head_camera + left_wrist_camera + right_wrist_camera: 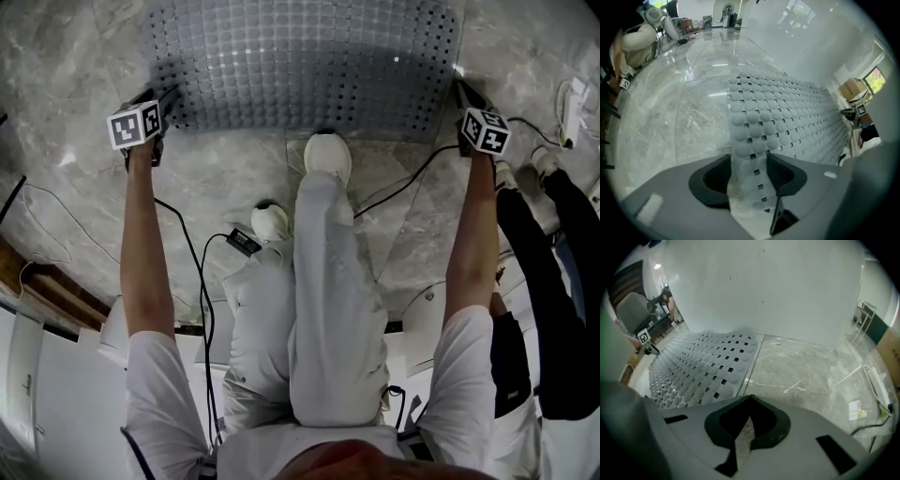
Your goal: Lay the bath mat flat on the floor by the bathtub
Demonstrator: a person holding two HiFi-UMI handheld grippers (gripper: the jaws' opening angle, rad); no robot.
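I hold my left arm (141, 253) and right arm (469, 253) stretched straight out ahead, well apart and about parallel. My left tool (749, 159) points steeply downward, its jaws standing wide apart. My right tool (750, 399) also tips downward, its jaws pressed together.

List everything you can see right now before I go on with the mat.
bath mat: one, grey, perforated, on the floor ahead
floor: one, grey marble, under everything
wall or tub side: one, white, behind the mat
cables: several, black, by the feet
cardboard box: one, brown, past the mat's far end
second person: one, dark clothes, at the right
shoes: two, white, one at the mat's near edge
left hand-held gripper: one, grey, open astride the mat's left corner
right hand-held gripper: one, grey, shut, empty, beside the mat's right corner
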